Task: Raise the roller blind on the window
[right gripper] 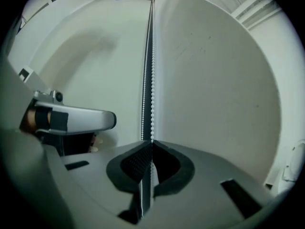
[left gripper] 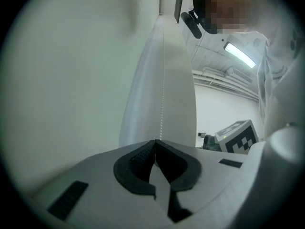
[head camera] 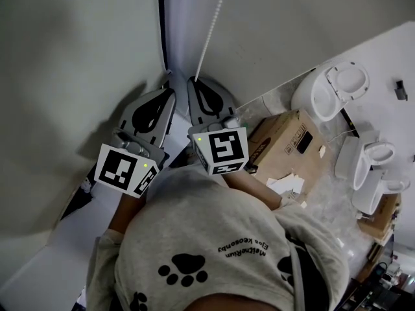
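I had the right gripper [right gripper: 151, 142] pressed shut on the bead chain [right gripper: 152, 80], and the beads ran down between the pads and out below them. The left gripper [left gripper: 155, 141] was also clamped tight. A strand of the same chain rose straight from its tips, so I read it as pinching that strand. Holding both at once made sense to me: one grip would keep the loop from slipping while the other took a hold for the next pull.

The chain hung in the corner beside a dark gap. I took the pale sheet to its left for the roller blind [head camera: 71, 76], and I judged it mostly down, reaching near the ledge [head camera: 45, 258].

Both grippers pointed about level at the wall, side by side and close together, with their marker cubes turned up toward the head camera. The hands were hidden under the cubes. Only a forearm showed below the left one, drawn in close to the grey shirt [head camera: 214, 238].
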